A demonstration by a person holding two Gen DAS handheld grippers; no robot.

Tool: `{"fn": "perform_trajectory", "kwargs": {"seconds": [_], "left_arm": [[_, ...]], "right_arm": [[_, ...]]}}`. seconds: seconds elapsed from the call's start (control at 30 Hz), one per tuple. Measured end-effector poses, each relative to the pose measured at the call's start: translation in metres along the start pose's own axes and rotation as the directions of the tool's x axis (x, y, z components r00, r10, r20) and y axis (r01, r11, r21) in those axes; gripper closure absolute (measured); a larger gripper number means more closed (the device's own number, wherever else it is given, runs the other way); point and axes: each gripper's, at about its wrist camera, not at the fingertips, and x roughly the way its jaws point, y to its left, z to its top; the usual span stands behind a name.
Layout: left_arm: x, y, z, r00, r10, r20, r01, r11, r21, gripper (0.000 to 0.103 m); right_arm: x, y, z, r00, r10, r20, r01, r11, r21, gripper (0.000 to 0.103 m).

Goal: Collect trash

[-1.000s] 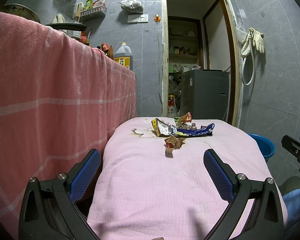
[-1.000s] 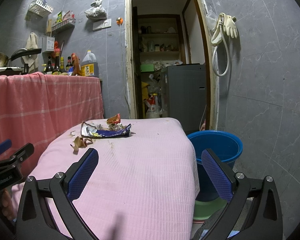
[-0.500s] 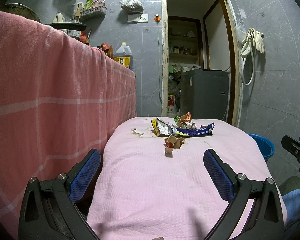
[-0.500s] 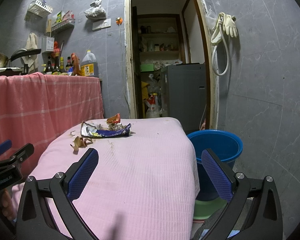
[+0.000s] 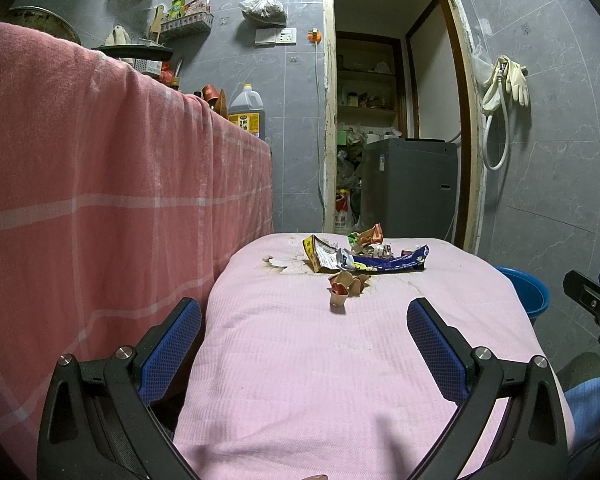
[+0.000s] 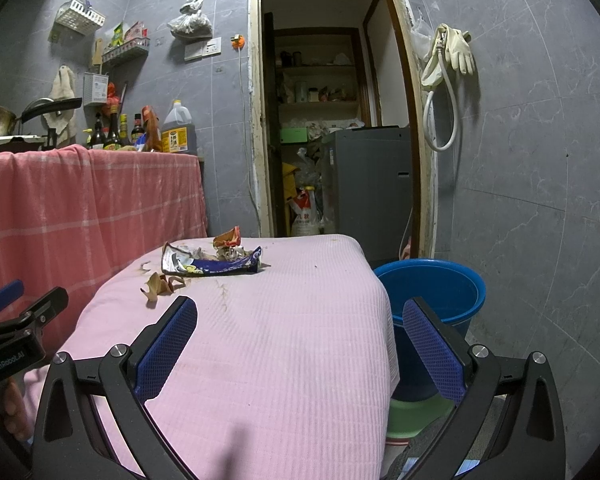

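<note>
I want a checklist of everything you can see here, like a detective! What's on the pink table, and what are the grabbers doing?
Surface: pink cloth-covered table, stained near the trash.
Job's things: blue snack wrapper, crumpled orange wrapper behind it, brown peel scraps in front; blue bucket on the floor at the table's right.
Clutter: a small scrap left of the wrappers.
Grippers: left gripper and right gripper open, holding nothing, short of the trash.
Cables: white hose hanging on the wall under rubber gloves.
Surroundings: red checked cloth, oil jug, doorway with grey appliance.
</note>
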Motion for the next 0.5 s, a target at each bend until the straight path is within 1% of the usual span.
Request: {"fn": "perform_trajectory", "kwargs": {"seconds": [0.5], "left_arm": [[-0.0011, -0.0022, -0.0006, 1.000, 0.001, -0.004, -0.001, 1.000, -0.003, 0.002]], "right_arm": [[0.0002, 0.0000, 0.0001, 1.000, 0.001, -0.001, -0.001, 1.000, 0.002, 0.000]]}}
